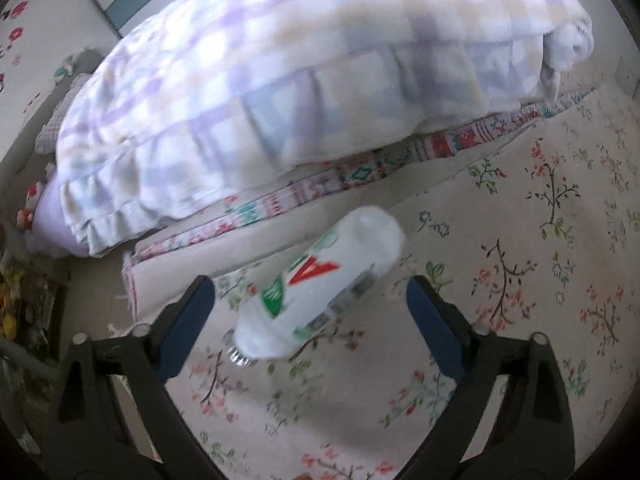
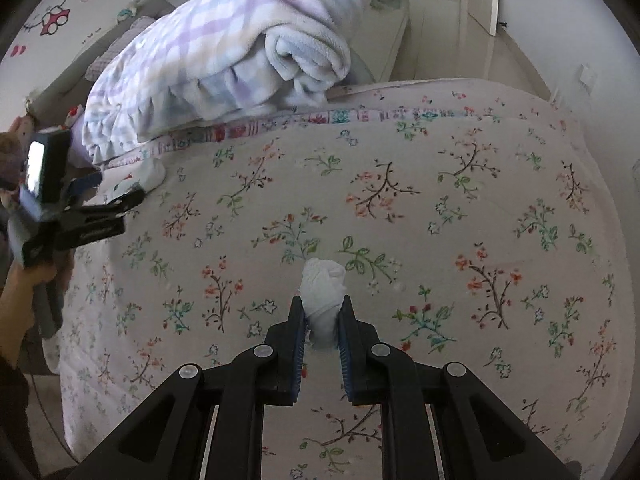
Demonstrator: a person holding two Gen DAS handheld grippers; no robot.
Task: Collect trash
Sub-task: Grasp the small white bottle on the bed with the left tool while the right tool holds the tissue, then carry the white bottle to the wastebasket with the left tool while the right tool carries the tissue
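White plastic fills the middle of the left wrist view: an empty bottle (image 1: 320, 286) with a red and green label lies on its side on the flowered bedsheet (image 1: 520, 280), cap end towards the camera. The left tongs (image 1: 310, 300) stand wide apart, one blue-padded finger on either side of the bottle, neither pad touching it. No earlier picture is there to show the jaws moving. Behind the bottle a checked lilac and cream blanket (image 1: 280, 80) is heaped over a patterned quilt edge (image 1: 360, 172). The picture is blurred.

From the right wrist view, the right tongs (image 2: 323, 312) are clenched on a crumpled white tissue (image 2: 323, 280), which juts out beyond the fingertips above the same sheet (image 2: 440, 220). At the left edge a person's hand (image 2: 24, 280) grips the other tool (image 2: 116, 204), whose black fingers reach towards the white bottle (image 2: 150, 174) lying near the foot of the folded blanket (image 2: 240, 52). A cartoon cat sticker (image 2: 56, 8) marks the wall beyond the bed.
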